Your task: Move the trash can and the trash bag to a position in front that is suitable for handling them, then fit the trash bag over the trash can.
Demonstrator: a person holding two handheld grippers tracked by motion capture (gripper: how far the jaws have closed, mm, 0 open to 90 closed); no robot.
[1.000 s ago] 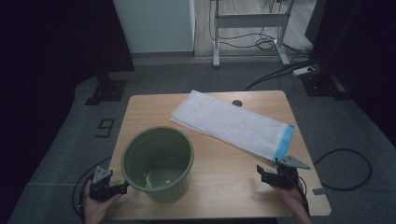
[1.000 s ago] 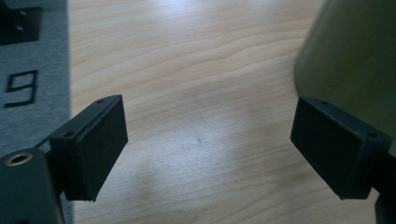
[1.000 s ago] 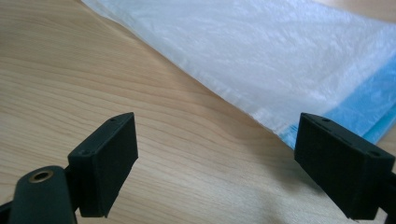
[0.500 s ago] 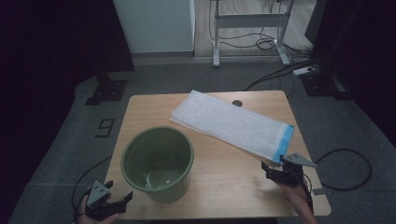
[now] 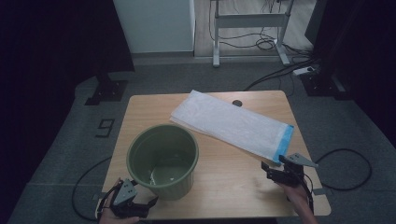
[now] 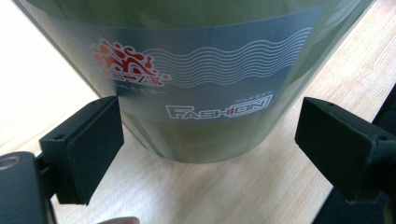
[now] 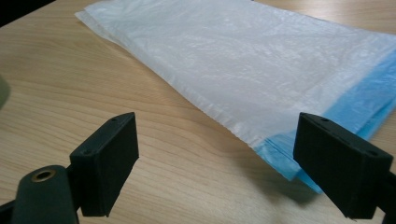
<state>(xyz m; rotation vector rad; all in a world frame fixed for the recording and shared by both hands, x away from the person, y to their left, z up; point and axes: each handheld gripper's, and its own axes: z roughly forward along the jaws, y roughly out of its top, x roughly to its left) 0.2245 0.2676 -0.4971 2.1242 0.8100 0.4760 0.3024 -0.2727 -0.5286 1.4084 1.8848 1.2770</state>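
Note:
A green plastic bucket [image 5: 162,161] stands upright on the wooden table [image 5: 233,177], toward its front left. Its printed label [image 6: 205,79] faces my left gripper [image 5: 142,205], which is open and low at the table's front left corner, just short of the bucket's base [image 6: 210,144]. A flat stack of white plastic bags with a blue end strip [image 5: 233,125] lies across the back right of the table. My right gripper [image 5: 273,170] is open near the front right edge, close to the blue strip [image 7: 369,100], with nothing between its jaws.
A small dark round disc [image 5: 237,103] sits on the table behind the bags. Cables [image 5: 345,165] trail on the grey floor to the right. A metal stand [image 5: 250,28] and dark equipment bases [image 5: 105,91] stand beyond the table.
My left gripper has dropped back toward the table's front left corner and now points at the bucket's side. The right gripper has shifted slightly right and back. Bucket and bags are unmoved.

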